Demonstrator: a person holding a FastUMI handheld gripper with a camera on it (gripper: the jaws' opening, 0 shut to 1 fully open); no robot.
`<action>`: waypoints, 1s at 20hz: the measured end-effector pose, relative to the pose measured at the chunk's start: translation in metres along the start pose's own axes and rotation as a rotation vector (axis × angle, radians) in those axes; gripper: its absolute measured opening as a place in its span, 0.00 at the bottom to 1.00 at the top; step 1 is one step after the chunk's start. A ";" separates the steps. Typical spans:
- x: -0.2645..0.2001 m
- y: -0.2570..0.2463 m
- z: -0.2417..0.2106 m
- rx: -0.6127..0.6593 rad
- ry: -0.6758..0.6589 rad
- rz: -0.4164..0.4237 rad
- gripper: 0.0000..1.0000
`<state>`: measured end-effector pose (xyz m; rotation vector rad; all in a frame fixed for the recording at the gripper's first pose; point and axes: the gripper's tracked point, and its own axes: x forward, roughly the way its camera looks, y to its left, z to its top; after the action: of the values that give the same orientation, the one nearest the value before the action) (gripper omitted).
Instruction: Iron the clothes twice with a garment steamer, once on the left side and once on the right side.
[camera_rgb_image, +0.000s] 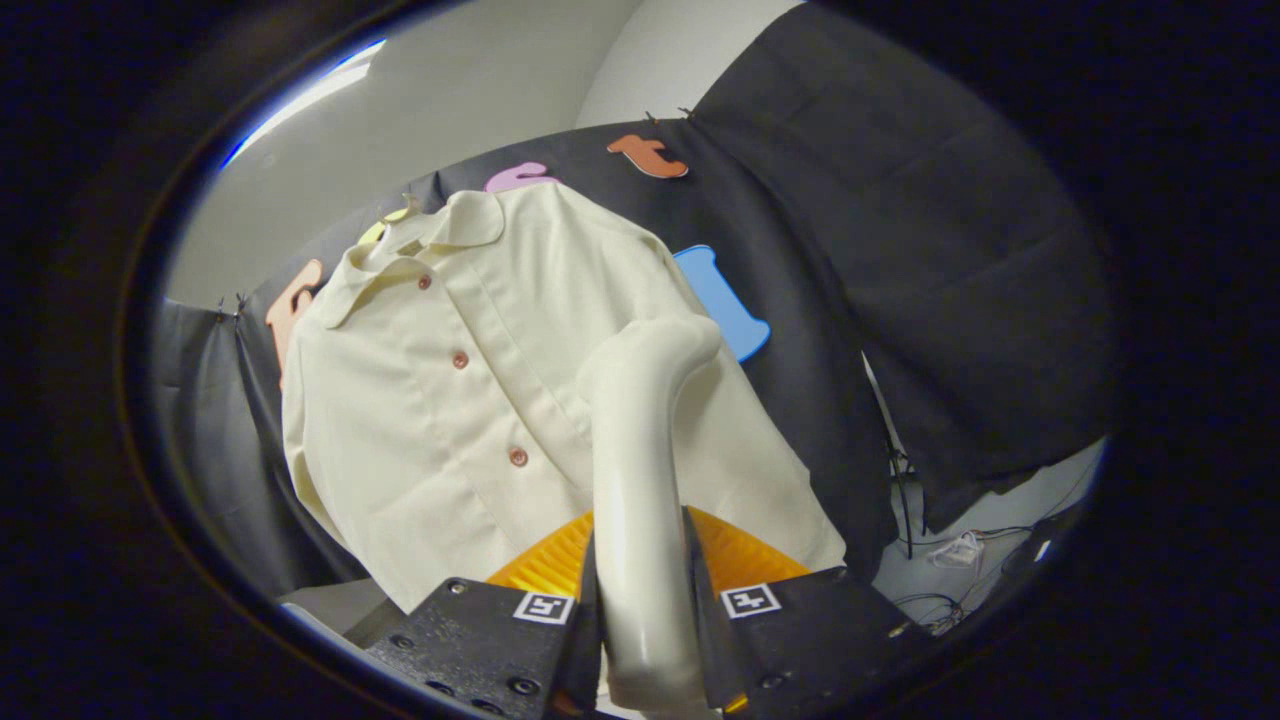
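While the gripper has its two black fingers closed against the sides of the garment steamer, gripping the smooth cream handle low down with little slack visible, the step in hand looks like a pass of the steamer head over one half of the shirt. The head curves over at the top of the handle and points toward the shirt panel at about one o'clock from the fingers, on the far side of the button placket from the collar's lower wing; whether it touches the cloth cannot be told. To do the pass well, I would keep the handle square between the fingers so the glossy plastic does not twist, bring the head flat to the fabric, and draw it along the panel in one slow, even stroke, staying off the buttons. The shirt hangs tilted against the booth's dark cloth wall, beyond the fingers from roughly ten to one o'clock. Its fabric is pale cream, matte and finely woven, with a soft rounded collar and small reddish-brown buttons down a stitched placket; it should yield and swing if pushed hard, so light pressure is wise. Behind the fingers sits a ribbed orange piece with a fine ridged surface. Loose cables lie on the floor at four o'clock.
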<state>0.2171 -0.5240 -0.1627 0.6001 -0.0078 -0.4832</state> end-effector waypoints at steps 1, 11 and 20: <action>-0.001 -0.005 -0.007 -0.002 0.007 -0.006 0.39; -0.016 -0.044 -0.070 0.034 0.096 -0.060 0.39; -0.059 -0.080 -0.126 0.084 0.193 -0.097 0.39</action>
<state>0.1483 -0.4876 -0.3030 0.7300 0.1856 -0.5191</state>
